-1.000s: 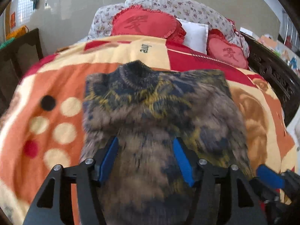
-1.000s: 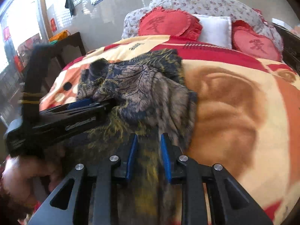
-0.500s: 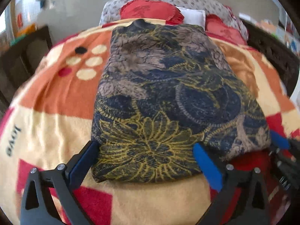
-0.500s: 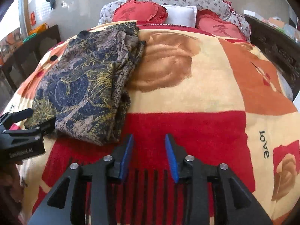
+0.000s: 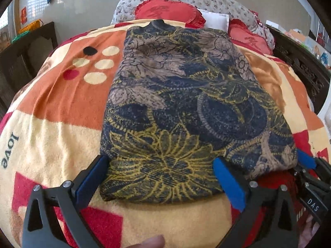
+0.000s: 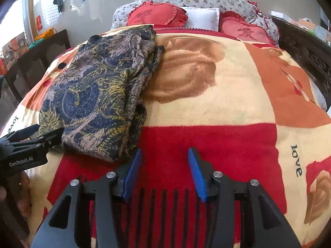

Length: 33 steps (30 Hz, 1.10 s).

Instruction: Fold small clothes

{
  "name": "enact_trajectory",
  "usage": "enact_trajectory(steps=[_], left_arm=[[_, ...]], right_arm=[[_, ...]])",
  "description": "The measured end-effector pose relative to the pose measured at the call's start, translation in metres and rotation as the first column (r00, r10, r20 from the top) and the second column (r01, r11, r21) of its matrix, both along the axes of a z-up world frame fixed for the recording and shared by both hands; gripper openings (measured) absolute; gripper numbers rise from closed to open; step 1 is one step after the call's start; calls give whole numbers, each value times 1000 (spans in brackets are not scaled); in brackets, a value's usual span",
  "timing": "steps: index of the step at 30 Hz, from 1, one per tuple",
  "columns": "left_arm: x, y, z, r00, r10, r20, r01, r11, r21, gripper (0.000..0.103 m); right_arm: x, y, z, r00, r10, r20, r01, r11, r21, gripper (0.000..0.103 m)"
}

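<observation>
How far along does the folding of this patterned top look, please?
Done: the patterned top lies on the blanket as a stacked bundle. In hand: nothing; the left gripper is open at its near edge, the right gripper open over blanket. Left: perhaps one more fold, since the bundle is long.

"love" on blanket (image 6: 238, 107); "GenRobot.AI" on left gripper (image 6: 36, 136) body; "DAS" on right gripper (image 5: 310, 163).

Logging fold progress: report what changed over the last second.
The patterned garment went from lifted to lying folded on the blanket. The right hand-held gripper released it and opened; the left hand-held gripper opened wider at its near edge. The pillows stayed put.
</observation>
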<state>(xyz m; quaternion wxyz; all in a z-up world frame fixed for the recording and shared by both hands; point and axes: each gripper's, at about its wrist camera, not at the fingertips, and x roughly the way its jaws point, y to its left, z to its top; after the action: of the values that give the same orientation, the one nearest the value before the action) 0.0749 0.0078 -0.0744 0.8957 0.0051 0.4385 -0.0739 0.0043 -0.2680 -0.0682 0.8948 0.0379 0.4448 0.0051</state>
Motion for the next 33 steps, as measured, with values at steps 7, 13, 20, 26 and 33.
enact_trajectory(steps=[7, 13, 20, 26, 33], left_arm=[[-8, -2, 7, 1000, 15, -2, -15, 1000, 18, 103], [-19, -5, 37, 999, 37, -19, -37, 999, 17, 103], [-28, -6, 72, 1000, 29, -8, -29, 999, 14, 103], [-28, -5, 78, 999, 41, -19, -41, 999, 16, 103], [-29, -3, 77, 999, 42, -25, -42, 999, 12, 103]], right_arm=[[0, -1, 0, 1000, -1, 1, 1, 1000, 12, 61], [0, 0, 0, 1000, -2, 2, 2, 1000, 11, 61], [-8, 7, 21, 1000, -28, -3, 27, 998, -55, 61], [-30, 10, 67, 999, -5, 54, 6, 1000, -29, 61], [-37, 12, 87, 998, -2, 58, 3, 1000, -8, 61]])
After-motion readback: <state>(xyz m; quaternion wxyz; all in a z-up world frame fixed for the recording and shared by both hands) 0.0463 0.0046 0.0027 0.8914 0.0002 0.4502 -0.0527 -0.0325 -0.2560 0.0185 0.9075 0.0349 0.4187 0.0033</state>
